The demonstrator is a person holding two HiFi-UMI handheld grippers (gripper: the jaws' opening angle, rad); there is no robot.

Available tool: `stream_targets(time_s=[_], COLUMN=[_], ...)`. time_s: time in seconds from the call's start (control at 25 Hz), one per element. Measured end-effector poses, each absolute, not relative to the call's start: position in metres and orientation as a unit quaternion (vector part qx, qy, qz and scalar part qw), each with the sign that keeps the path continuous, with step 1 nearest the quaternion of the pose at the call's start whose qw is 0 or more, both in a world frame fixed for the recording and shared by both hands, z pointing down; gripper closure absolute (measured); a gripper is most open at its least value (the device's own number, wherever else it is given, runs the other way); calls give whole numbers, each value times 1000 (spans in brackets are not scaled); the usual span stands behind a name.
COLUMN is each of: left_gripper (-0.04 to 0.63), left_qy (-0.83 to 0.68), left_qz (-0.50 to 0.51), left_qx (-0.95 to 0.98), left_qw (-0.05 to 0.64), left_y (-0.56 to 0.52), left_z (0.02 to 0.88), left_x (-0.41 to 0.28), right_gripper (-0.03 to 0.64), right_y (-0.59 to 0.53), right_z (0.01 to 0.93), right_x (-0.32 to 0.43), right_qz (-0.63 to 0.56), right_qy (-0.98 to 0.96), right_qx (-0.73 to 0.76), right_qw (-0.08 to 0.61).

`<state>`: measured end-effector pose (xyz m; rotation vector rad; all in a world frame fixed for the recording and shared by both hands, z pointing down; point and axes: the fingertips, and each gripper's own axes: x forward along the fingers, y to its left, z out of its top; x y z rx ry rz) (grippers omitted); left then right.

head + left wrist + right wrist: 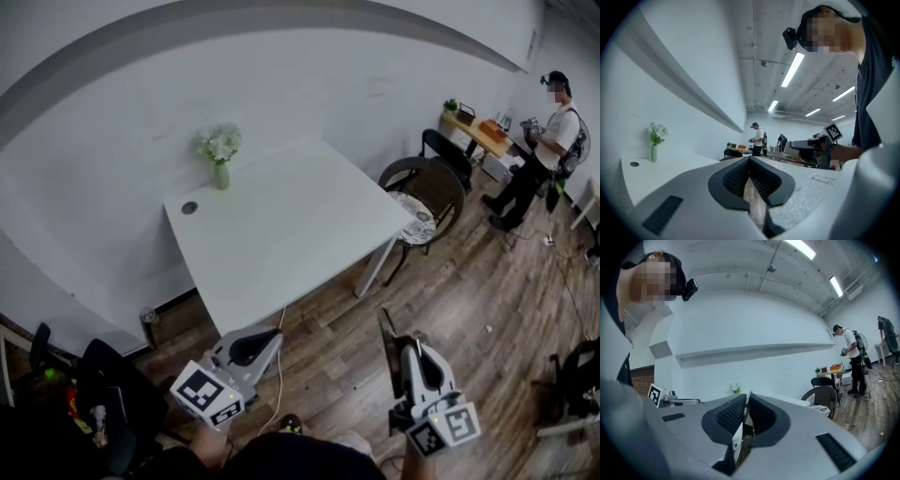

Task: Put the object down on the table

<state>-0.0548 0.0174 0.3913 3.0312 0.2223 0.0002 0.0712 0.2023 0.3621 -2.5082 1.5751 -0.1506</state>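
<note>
In the head view my right gripper [405,345] hovers over the wood floor, short of the white table [281,234], shut on a thin flat dark object [386,328] that sticks out ahead of the jaws. The right gripper view shows that object [746,411] edge-on between the black ribbed pads [731,416]. My left gripper [270,336] is held low near the table's front corner; in the left gripper view its pads [740,176] meet at the tips with nothing between them.
A green vase of white flowers [220,155] and a small round hole cover [189,207] sit at the table's far left. A dark round chair [427,202] stands at its right side. A person [548,141] stands far right by a wooden side table [478,131].
</note>
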Motion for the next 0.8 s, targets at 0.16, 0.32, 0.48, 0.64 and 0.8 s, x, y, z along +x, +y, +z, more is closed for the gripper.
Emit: stream_targets(time_s=[0.16, 0.32, 0.48, 0.64, 0.8], left_gripper=[595, 595, 595, 595, 595], left_qy=[71, 60, 45, 16, -14], left_qz=[3, 2, 0, 11, 6], left_qx=[996, 996, 997, 998, 998], left_qw=[58, 60, 59, 65, 57], left_y=[10, 2, -13, -32, -56], left_z=[397, 400, 399, 399, 398], left_x=[-60, -61, -57, -50, -38], right_gripper=[597, 597, 597, 597, 597], right_y=[190, 180, 166, 139, 107], right_z=[359, 355, 362, 361, 363], right_x=[67, 72, 88, 109, 133], right_qz=[-48, -42, -51, -52, -55], right_qy=[534, 541, 546, 564, 591], right_qx=[-839, -834, -832, -820, -800], right_qw=[93, 98, 83, 84, 86])
